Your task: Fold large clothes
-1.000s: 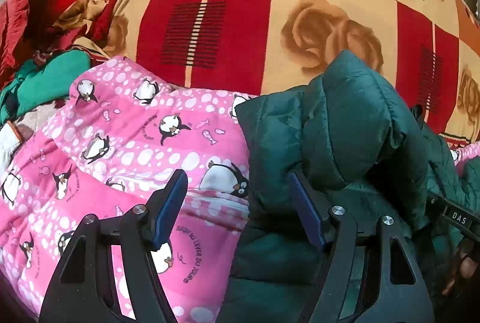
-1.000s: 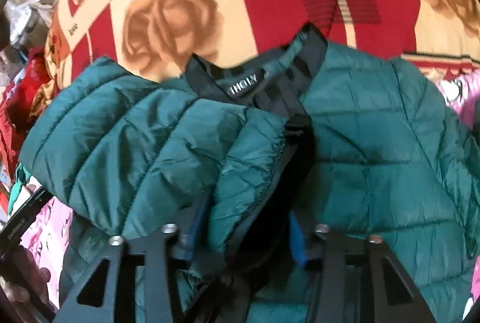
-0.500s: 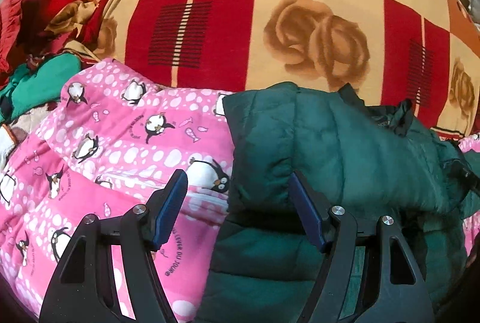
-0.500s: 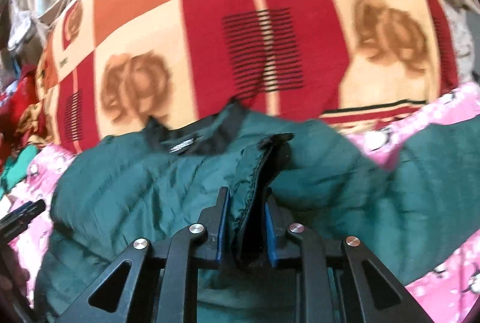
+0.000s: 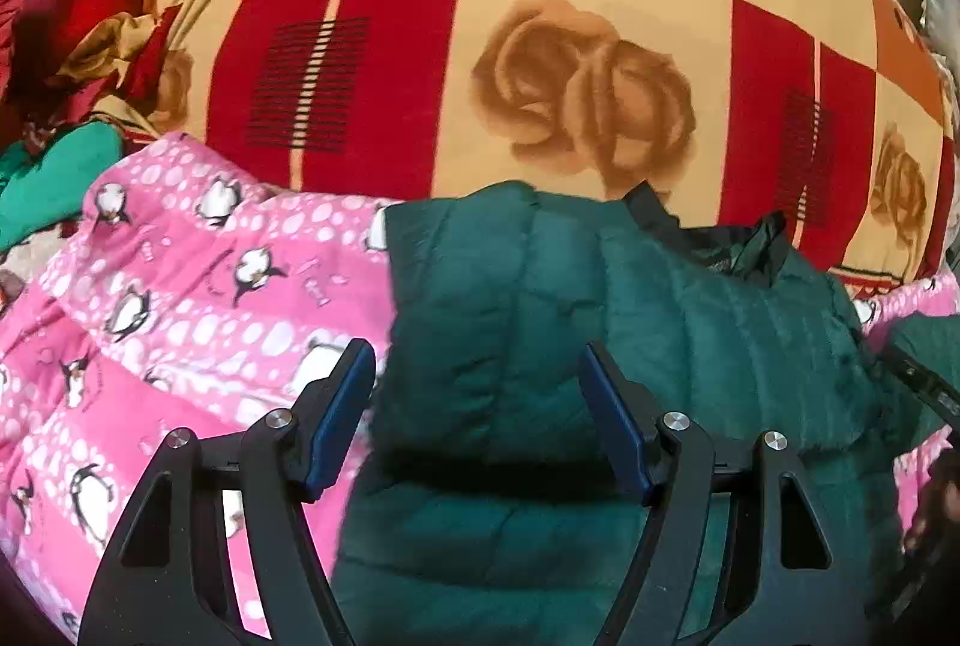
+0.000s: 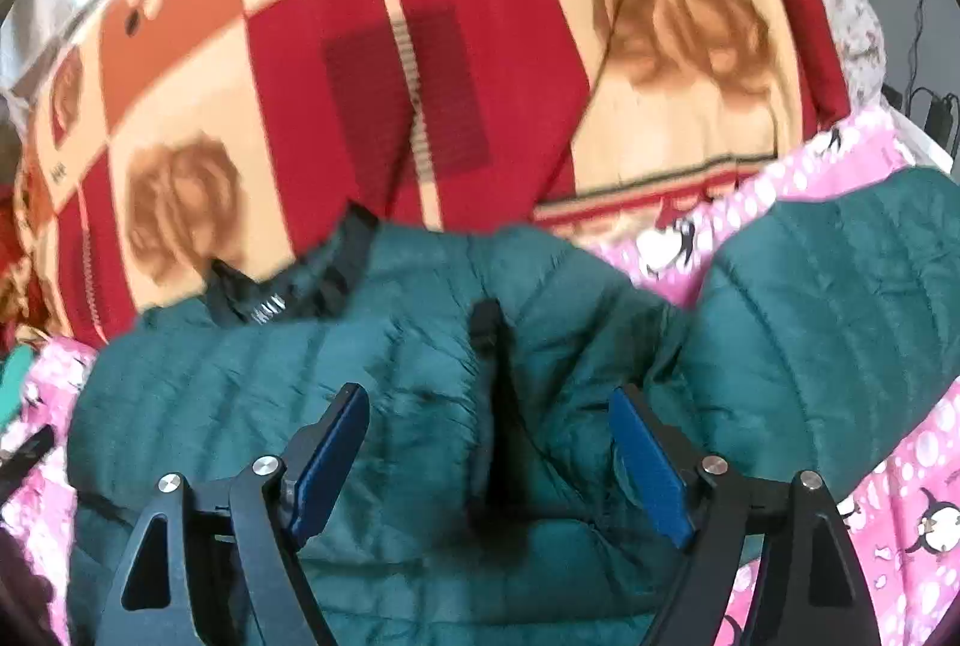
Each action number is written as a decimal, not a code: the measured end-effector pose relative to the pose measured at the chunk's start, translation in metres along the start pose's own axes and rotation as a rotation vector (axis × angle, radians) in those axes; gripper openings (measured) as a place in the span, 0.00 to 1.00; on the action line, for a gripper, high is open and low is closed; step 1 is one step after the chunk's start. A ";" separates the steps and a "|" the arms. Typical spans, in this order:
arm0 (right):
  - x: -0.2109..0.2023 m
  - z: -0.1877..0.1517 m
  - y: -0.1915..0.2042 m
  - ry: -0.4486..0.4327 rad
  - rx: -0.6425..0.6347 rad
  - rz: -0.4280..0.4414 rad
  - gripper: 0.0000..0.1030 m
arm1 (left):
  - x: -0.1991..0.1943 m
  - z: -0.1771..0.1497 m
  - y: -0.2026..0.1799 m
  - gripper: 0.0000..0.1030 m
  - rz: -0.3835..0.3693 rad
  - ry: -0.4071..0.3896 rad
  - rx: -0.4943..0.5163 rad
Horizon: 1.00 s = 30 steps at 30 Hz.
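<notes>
**Green jacket laid on penguin quilt, both grippers released**

A dark green quilted jacket is seen spread on a pink penguin-print quilt, with a red, orange and cream rose-patterned blanket lying behind it. The black collar is turned toward the blanket. One sleeve is extended over the quilt on the right. The left gripper is held above the jacket's edge, jaws spread, nothing grasped. The right gripper is poised over the folded-in section, jaws likewise released.
</notes>
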State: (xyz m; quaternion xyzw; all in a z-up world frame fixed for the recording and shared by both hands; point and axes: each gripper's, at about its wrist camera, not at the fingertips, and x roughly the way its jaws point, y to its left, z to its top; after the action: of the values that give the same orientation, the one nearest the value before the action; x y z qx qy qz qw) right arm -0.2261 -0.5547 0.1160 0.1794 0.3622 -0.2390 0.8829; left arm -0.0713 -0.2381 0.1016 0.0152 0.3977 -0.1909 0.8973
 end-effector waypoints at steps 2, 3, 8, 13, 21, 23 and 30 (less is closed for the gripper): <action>-0.007 0.004 0.015 -0.005 -0.046 0.046 0.78 | 0.008 0.003 -0.007 0.68 -0.003 0.007 0.003; -0.008 0.005 0.023 -0.001 -0.064 0.070 0.78 | 0.014 0.003 -0.012 0.68 -0.005 0.016 0.003; 0.025 0.003 0.063 0.090 -0.157 0.184 0.78 | 0.041 -0.001 -0.024 0.68 0.020 0.056 0.025; 0.072 -0.012 0.066 0.175 -0.168 0.121 0.78 | 0.053 -0.009 -0.029 0.74 0.046 0.054 0.058; 0.057 -0.011 0.056 0.177 -0.150 0.118 0.78 | 0.056 -0.013 -0.032 0.76 0.057 0.045 0.073; 0.042 -0.012 0.054 0.154 -0.150 0.125 0.78 | 0.056 -0.014 -0.032 0.76 0.060 0.042 0.075; 0.049 -0.031 0.046 0.187 -0.179 0.088 0.78 | 0.056 -0.015 -0.033 0.76 0.064 0.037 0.083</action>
State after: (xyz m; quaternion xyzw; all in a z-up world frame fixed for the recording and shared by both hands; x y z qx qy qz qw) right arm -0.1869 -0.5158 0.0659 0.1372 0.4545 -0.1490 0.8674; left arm -0.0589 -0.2845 0.0554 0.0685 0.4052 -0.1781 0.8941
